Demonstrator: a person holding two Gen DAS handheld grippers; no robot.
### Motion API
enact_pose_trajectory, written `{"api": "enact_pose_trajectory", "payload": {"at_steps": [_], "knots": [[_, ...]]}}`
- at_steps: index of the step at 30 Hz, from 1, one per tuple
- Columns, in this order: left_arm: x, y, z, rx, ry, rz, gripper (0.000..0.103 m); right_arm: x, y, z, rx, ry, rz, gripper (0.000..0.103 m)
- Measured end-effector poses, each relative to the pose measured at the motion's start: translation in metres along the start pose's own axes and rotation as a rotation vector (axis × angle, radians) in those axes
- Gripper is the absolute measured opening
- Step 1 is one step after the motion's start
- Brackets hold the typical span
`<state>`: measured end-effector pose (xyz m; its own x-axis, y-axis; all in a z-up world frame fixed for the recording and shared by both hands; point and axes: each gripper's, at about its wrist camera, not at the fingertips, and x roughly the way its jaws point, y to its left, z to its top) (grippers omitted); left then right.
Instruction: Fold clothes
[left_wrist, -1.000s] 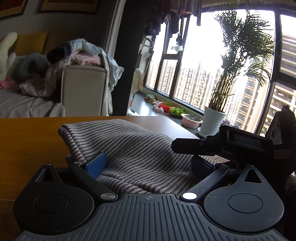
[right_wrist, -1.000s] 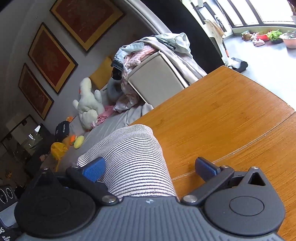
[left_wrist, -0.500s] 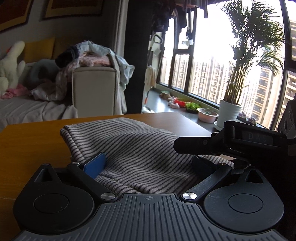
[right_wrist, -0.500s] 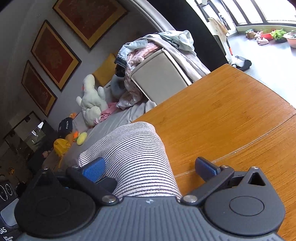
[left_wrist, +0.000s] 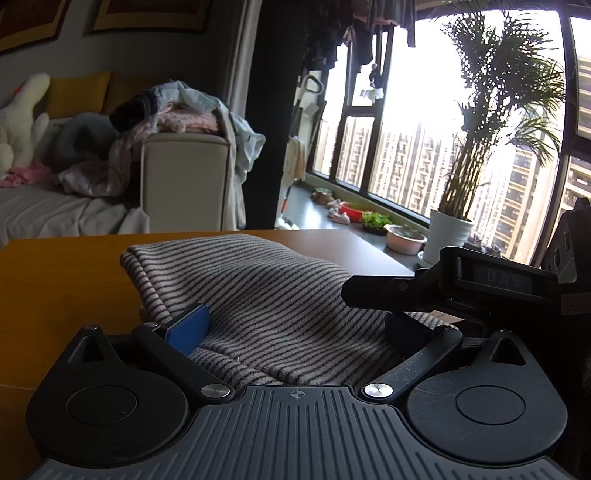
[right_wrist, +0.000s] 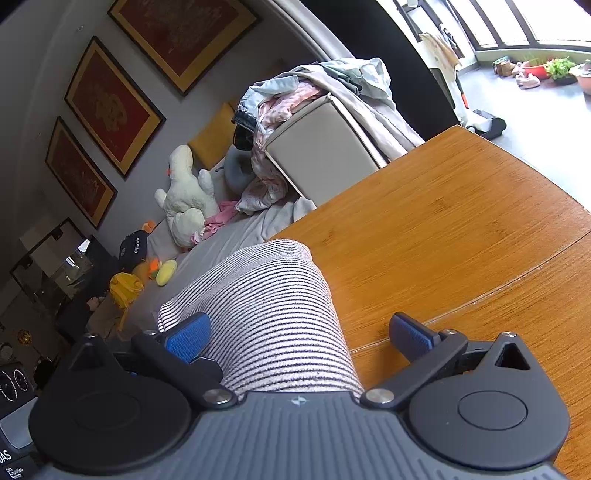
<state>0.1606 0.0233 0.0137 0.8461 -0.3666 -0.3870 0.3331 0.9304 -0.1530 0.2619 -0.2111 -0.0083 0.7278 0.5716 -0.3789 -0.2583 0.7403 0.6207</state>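
Note:
A folded grey-and-pink striped knit garment (left_wrist: 266, 288) lies on the wooden table (left_wrist: 55, 280). My left gripper (left_wrist: 295, 328) is open, its fingers set wide on either side of the garment's near edge. The blue left pad (left_wrist: 188, 328) shows, but the right finger is mostly hidden under the black body of the other gripper (left_wrist: 480, 284). In the right wrist view the same garment (right_wrist: 273, 295) runs up between the spread fingers of my right gripper (right_wrist: 299, 334). That gripper is open, with the cloth against its left blue pad (right_wrist: 188, 332) and bare table (right_wrist: 443, 221) by the right one.
Beyond the table's far edge stands a beige sofa arm (left_wrist: 184, 177) heaped with loose clothes (right_wrist: 314, 88). A white plush toy (right_wrist: 184, 195) sits on the sofa. A potted palm (left_wrist: 450, 236) and small pots stand by the window at the right.
The left wrist view has swung slightly, so the room has slid rightward and the sofa shows more. The garment and both grippers' finger spread look the same.

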Motion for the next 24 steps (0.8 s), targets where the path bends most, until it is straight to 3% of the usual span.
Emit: {"api": "enact_pose_trajectory", "payload": {"at_steps": [11,17,24], "knots": [[-0.001,-0.001,-0.001,0.003,-0.002,-0.001,0.103,-0.001,-0.001,0.001,-0.003,0.018,0.018,0.103],[-0.006,0.000,-0.003,-0.001,-0.008,-0.007,0.103,0.001,0.001,0.002,-0.023,0.098,0.108,0.103],[-0.013,0.000,-0.005,-0.006,-0.016,-0.016,0.103,-0.004,-0.001,-0.001,-0.005,0.099,0.154,0.103]]}}
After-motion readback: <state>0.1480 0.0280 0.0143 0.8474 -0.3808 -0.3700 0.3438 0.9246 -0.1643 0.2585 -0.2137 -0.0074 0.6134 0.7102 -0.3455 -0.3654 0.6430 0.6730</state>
